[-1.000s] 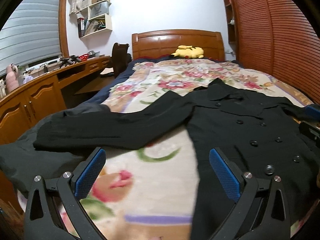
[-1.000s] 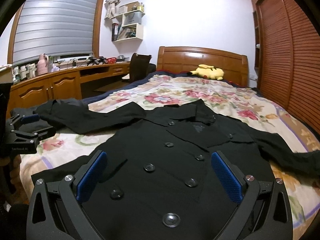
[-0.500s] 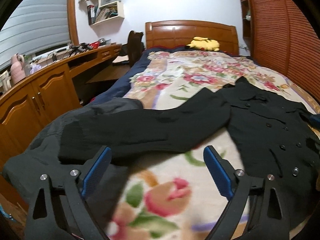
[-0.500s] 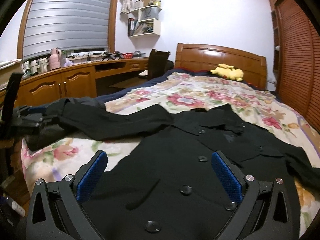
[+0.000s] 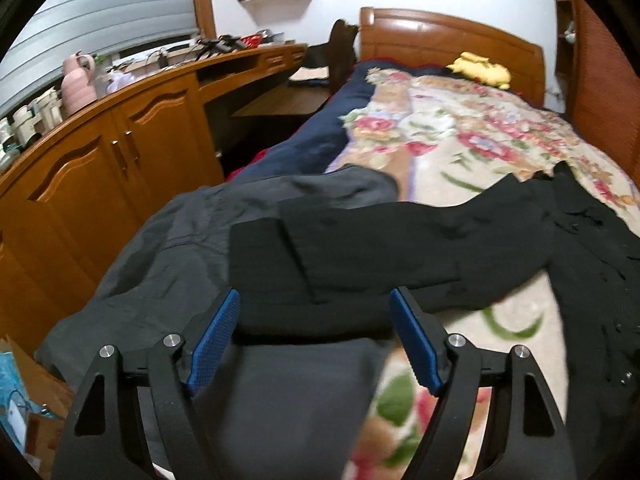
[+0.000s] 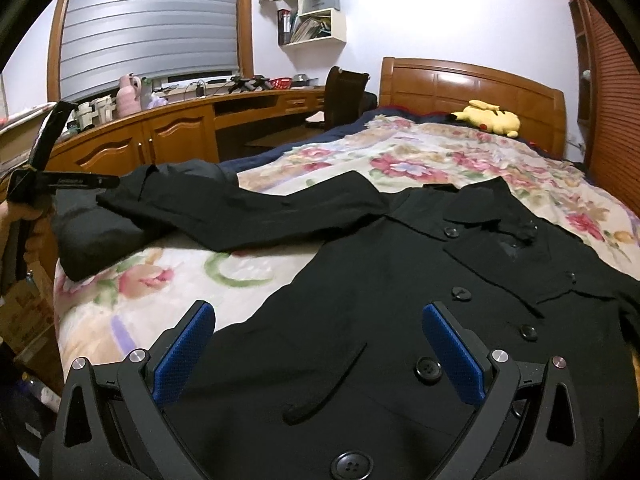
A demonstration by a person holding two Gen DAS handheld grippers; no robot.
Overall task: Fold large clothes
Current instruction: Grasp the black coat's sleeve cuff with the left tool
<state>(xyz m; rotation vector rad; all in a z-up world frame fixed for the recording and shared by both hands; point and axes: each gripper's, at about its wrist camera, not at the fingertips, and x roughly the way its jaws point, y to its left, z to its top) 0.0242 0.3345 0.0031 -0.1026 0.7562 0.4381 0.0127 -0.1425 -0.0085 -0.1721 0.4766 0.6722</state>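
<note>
Left wrist: left tool [image 5: 314, 330] closing, empty, above coat sleeve [image 5: 360, 248].

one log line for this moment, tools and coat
left tool: closing, nothing pinched, at sleeve cuff | right tool: open above black coat | coat: flat on bed, unfolded

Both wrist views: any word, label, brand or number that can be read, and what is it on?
None can be read.
Left tool: pale print along its arm, too small and blurred.
Binders on the wall shelf: spine labels too small.
Black coat: no tag or lettering shows.
</note>
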